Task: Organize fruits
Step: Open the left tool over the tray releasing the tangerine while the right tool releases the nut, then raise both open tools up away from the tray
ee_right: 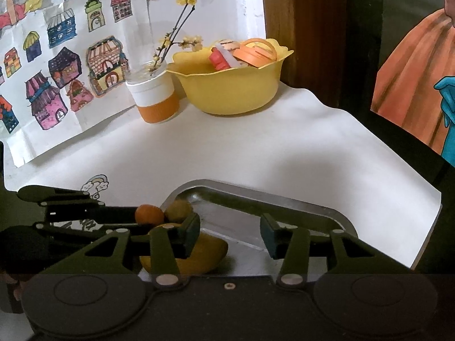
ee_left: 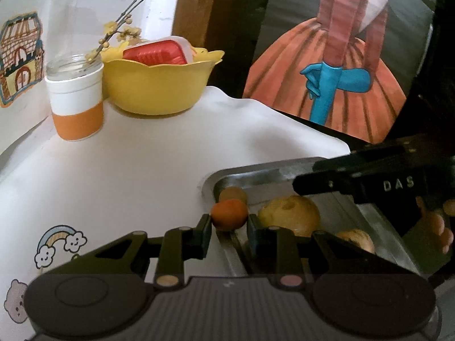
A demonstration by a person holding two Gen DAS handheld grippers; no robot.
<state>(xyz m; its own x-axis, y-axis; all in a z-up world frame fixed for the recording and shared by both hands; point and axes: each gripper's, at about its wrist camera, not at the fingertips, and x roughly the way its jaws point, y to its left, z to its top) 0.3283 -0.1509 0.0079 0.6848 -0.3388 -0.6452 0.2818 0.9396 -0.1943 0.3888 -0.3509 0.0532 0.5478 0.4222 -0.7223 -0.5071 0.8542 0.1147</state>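
The left gripper (ee_left: 229,228) has its jaws pinched on a small orange fruit (ee_left: 229,214) above the metal tray's (ee_left: 284,167) nine o'clock rim, light, round, smooth, likely slippery, best held across its middle, while the right gripper (ee_right: 230,231) hangs part-open, empty, over the yellow mango (ee_right: 204,258).

Right tongs' (ee_right: 230,234) arm covers much of the yellow fruit (ee_right: 210,255).

Shiny metal tray (ee_right: 298,203), glossy yellow plastic bowl (ee_right: 230,91), matt white cloth (ee_right: 256,147), clear glass jar (ee_left: 72,66)
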